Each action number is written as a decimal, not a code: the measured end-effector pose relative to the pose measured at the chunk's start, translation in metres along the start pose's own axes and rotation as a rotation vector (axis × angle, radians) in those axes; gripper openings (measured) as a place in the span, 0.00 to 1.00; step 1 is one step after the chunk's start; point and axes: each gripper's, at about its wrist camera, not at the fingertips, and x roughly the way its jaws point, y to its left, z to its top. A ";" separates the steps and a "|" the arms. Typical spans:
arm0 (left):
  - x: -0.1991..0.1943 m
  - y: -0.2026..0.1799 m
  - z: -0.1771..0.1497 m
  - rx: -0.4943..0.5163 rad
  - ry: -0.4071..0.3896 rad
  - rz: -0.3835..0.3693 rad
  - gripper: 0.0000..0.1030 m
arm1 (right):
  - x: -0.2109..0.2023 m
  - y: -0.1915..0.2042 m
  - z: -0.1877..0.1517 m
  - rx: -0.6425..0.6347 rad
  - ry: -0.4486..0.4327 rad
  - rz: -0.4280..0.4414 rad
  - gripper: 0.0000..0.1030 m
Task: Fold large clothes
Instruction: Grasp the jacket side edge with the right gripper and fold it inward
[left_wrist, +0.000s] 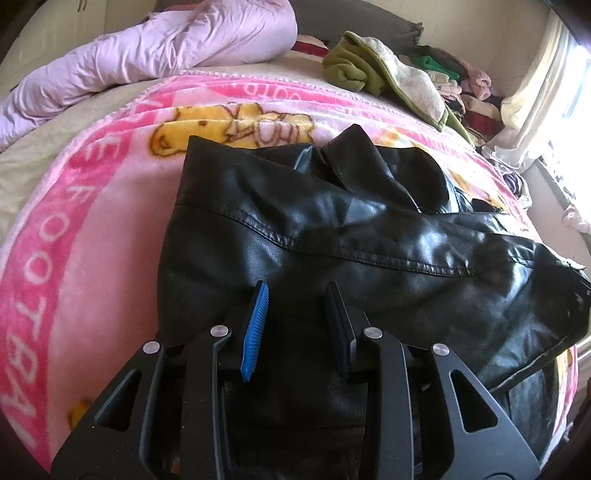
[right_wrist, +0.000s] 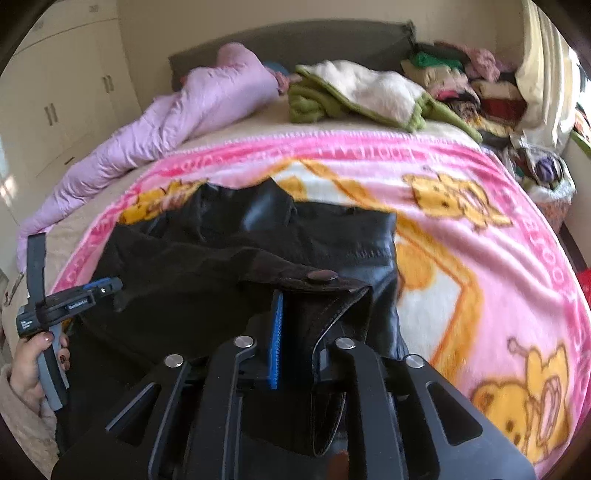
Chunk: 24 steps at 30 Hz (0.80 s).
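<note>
- Right gripper (right_wrist: 303, 317) points down at the near edge of the black leather jacket (right_wrist: 207, 254); its jaws stand partly apart, and the sleeve cuff with a snap button (right_wrist: 322, 275) lies loosely between them, hiding the far finger.
- Left gripper (left_wrist: 297, 286) hovers over the jacket's back panel with only a narrow gap between its fingers; whether they pinch any leather I cannot tell. From the right wrist view, a hand (right_wrist: 29, 365) holds it at the jacket's left edge.
- The jacket lies crumpled with its collar away from the cameras, one sleeve folded across the body, on a pink fleece blanket (left_wrist: 92, 221) printed with yellow bears.
- Beyond the blanket lie a lilac quilt (left_wrist: 166, 48) and a green-and-cream throw (left_wrist: 373, 70).
- Farthest back, a pile of clothes (left_wrist: 461, 88) sits beside the grey headboard (right_wrist: 295, 40).
</note>
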 end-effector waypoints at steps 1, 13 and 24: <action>0.000 0.000 0.000 -0.003 0.000 -0.003 0.23 | -0.006 -0.005 0.000 0.031 -0.017 -0.011 0.60; -0.003 0.001 0.002 -0.014 -0.001 -0.022 0.23 | 0.008 0.035 0.012 -0.009 -0.046 0.070 0.22; -0.003 0.002 0.002 -0.007 0.003 -0.035 0.23 | 0.090 0.031 0.000 -0.031 0.154 -0.075 0.13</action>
